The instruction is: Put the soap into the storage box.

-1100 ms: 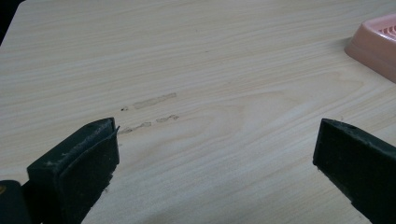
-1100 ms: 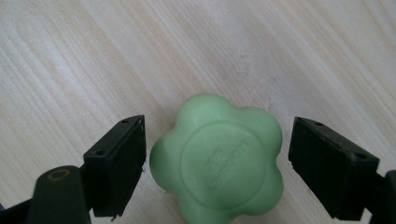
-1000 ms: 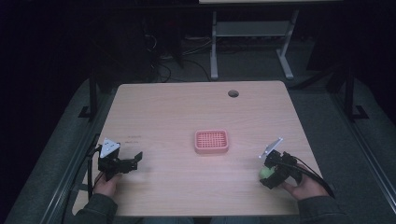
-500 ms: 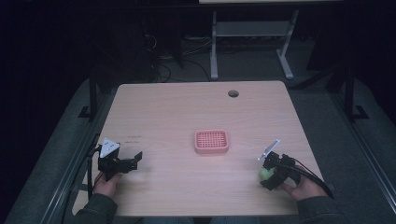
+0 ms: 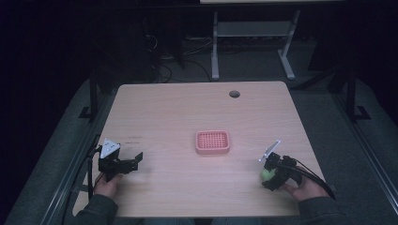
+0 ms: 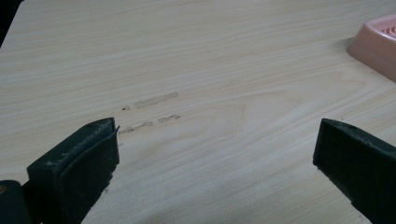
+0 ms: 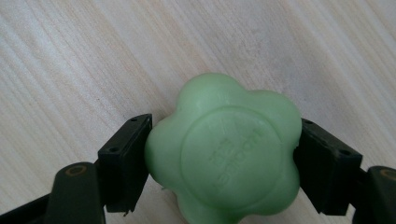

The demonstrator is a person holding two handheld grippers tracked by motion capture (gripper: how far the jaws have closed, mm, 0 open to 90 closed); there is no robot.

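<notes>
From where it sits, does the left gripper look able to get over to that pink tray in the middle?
Probably yes: the left gripper is open and holds nothing, and only bare table lies between it and the pink tray.

Pale wooden table (image 5: pixel 164 108), dark carpeted floor (image 5: pixel 361 154)

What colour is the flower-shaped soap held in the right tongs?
Pale green flower-shaped soap, seen best in the right gripper view.
</notes>
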